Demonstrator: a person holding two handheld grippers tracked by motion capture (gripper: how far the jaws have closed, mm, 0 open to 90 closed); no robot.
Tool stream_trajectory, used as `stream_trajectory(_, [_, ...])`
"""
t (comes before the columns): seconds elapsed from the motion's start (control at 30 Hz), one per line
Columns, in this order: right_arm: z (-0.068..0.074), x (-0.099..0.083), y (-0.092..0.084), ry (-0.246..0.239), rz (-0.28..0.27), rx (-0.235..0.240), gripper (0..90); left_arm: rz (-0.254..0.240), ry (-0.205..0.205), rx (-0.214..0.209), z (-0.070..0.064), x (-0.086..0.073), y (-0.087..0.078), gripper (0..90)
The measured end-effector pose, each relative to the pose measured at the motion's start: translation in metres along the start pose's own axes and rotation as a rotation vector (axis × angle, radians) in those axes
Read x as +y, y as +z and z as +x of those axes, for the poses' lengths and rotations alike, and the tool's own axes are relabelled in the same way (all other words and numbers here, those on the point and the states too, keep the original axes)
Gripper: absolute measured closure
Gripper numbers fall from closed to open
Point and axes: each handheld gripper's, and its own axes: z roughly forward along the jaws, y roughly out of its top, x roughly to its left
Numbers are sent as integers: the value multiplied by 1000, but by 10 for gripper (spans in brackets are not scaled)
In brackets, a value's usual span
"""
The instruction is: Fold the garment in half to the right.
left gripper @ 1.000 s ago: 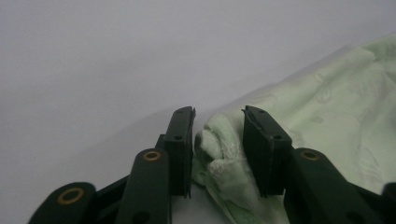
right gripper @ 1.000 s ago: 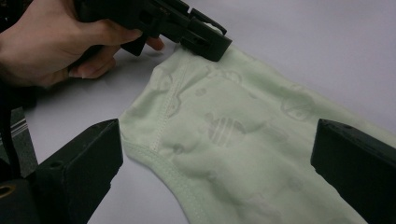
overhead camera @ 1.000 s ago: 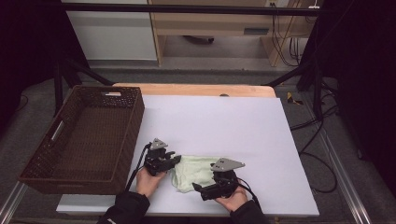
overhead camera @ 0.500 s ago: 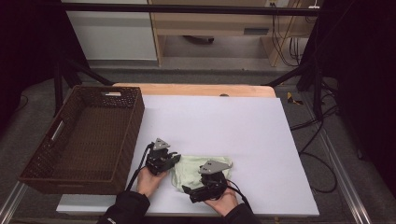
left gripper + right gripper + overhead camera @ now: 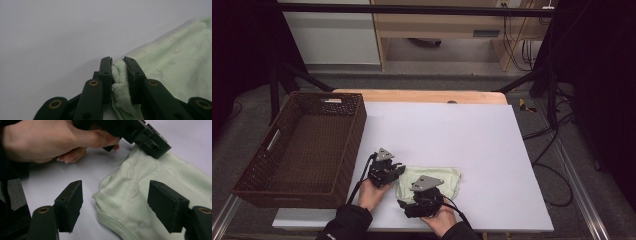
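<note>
Your left gripper has kept its place at the left edge of the pale green cloth, and its jaws are clenched on a bunched fold of that edge. The cloth lies crumpled on the white worktop, near its front edge, right of the brown wicker basket. Your right gripper has slid leftward from a second ago, to the cloth's near corner. Its jaws have just been closing, yet they stand apart, straddling the hemmed corner without pressing on it.
</note>
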Motion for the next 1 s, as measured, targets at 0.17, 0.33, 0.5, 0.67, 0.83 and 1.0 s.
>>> stream_trajectory(0.17, [5, 2, 8, -29, 33, -8, 401, -4, -5, 1, 0, 0, 0, 762])
stream_trajectory(0.33, [9, 4, 15, -56, 68, -38, 477, -2, -9, 1, 0, 0, 0, 762])
stream_trajectory(0.5, [10, 5, 18, -60, 84, -62, 548, 0, -13, 1, 0, 0, 0, 762])
stream_trajectory(0.67, [12, 7, 21, -72, 90, -87, 590, 0, -24, -1, 0, 0, 0, 762])
stream_trajectory(0.83, [15, 7, 21, -89, 96, -112, 626, 4, -36, -2, 0, 1, 0, 763])
stream_trajectory(1.0, [15, 6, 20, -90, 100, -128, 703, 1, -54, 0, 0, 1, 0, 766])
